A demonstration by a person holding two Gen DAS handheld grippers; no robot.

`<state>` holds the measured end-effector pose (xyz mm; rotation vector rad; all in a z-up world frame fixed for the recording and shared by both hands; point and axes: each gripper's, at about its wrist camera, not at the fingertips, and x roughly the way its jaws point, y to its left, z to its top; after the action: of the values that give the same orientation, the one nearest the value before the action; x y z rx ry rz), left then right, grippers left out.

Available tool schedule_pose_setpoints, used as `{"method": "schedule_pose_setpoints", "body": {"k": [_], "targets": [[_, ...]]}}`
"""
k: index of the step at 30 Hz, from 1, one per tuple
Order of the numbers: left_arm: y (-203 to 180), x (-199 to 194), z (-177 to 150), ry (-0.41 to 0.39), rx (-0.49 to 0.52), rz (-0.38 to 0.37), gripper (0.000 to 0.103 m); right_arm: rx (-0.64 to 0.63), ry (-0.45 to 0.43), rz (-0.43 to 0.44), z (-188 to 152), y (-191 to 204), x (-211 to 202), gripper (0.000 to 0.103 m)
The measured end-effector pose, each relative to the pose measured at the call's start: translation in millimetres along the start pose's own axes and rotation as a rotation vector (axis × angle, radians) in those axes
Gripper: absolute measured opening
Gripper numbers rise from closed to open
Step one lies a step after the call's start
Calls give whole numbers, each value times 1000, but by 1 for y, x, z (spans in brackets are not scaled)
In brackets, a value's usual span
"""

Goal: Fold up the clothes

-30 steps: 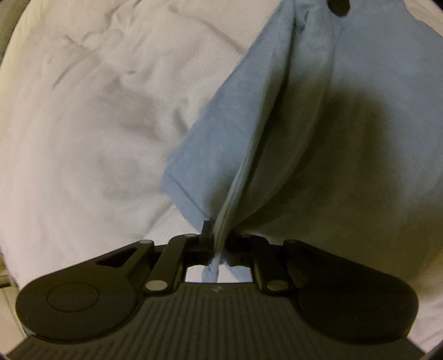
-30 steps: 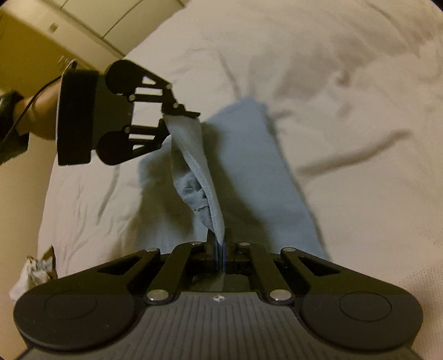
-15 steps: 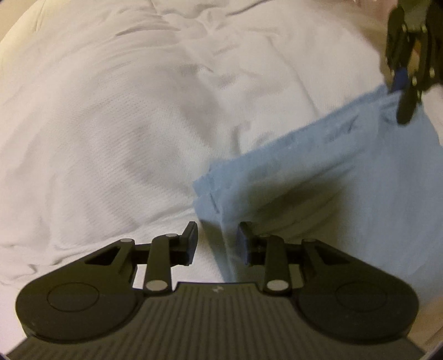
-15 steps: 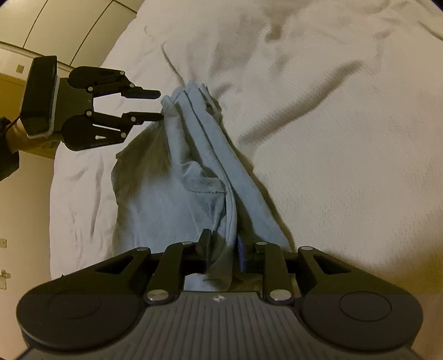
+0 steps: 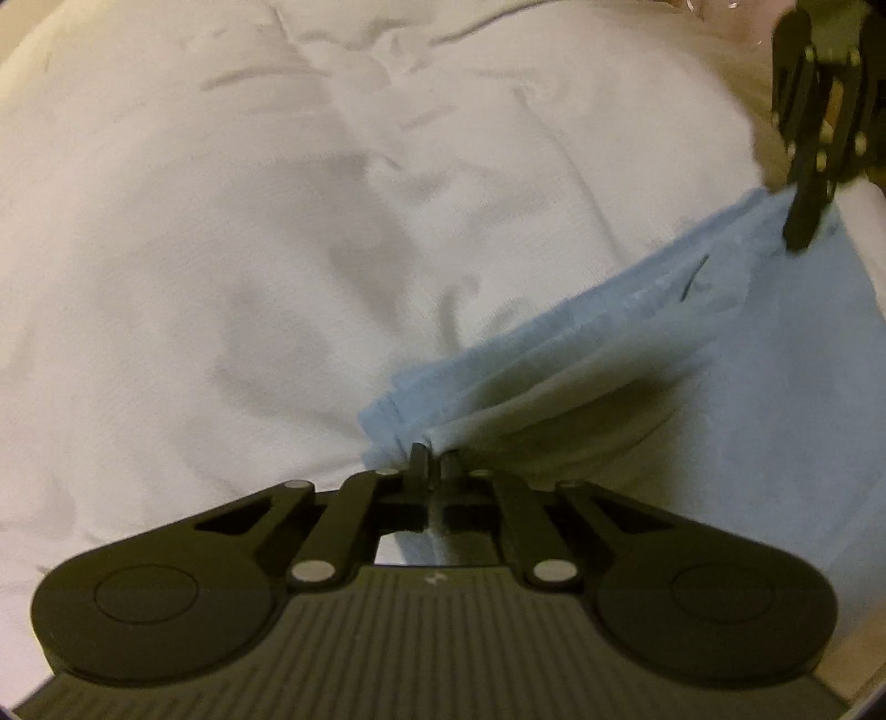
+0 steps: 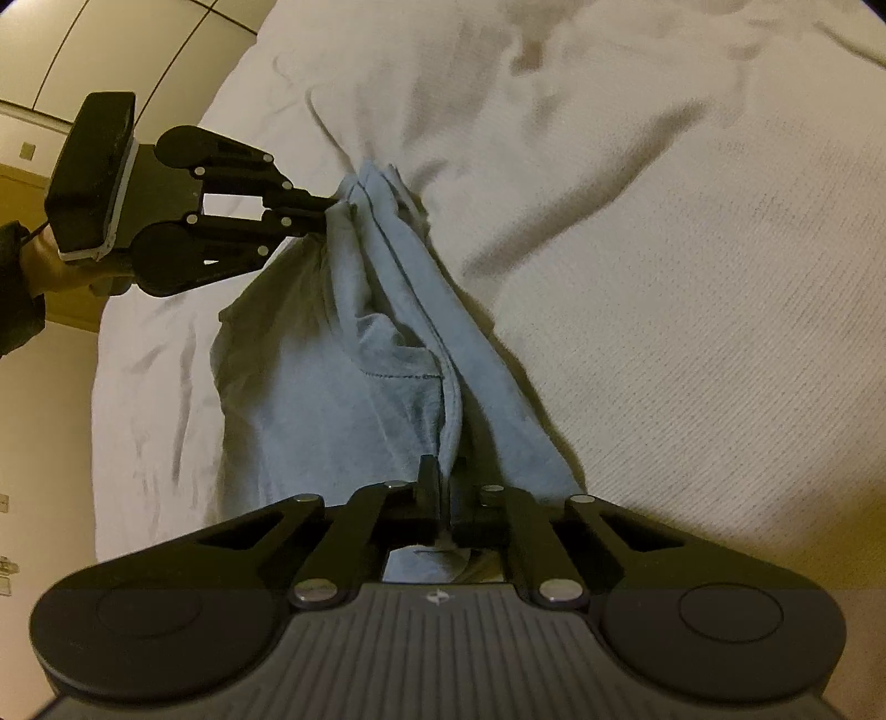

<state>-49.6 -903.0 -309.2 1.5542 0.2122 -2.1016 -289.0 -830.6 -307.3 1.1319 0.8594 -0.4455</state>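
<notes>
A light blue garment (image 6: 354,387) lies partly folded on a white bed. In the left wrist view it (image 5: 747,343) stretches from bottom centre to upper right. My left gripper (image 5: 434,457) is shut on one end of the garment's folded edge; it also shows in the right wrist view (image 6: 326,207), pinching the far end. My right gripper (image 6: 446,476) is shut on the near end of the same edge; it shows in the left wrist view (image 5: 803,232) at the upper right. The edge hangs taut between the two grippers.
The white bed sheet (image 6: 692,277) is wrinkled and spreads around the garment; it fills the left wrist view's left half (image 5: 221,249). The bed's left edge (image 6: 99,387) borders a beige floor and cabinet doors (image 6: 111,44).
Half a second ago both grippers were open at the garment's edge. Both have now shut on that edge and it is drawn taut between them.
</notes>
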Motion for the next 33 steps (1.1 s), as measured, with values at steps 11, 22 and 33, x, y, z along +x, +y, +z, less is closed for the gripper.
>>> {"method": "schedule_pose_setpoints", "body": {"k": [11, 22, 33], "targets": [[0, 3, 3, -31, -47, 41, 2, -22, -79, -36, 7, -12, -17, 1], [24, 20, -7, 30, -240, 100, 27, -9, -85, -97, 5, -27, -17, 4], [-16, -23, -27, -97, -327, 62, 22, -220, -176, -130, 2, 27, -29, 17]]}}
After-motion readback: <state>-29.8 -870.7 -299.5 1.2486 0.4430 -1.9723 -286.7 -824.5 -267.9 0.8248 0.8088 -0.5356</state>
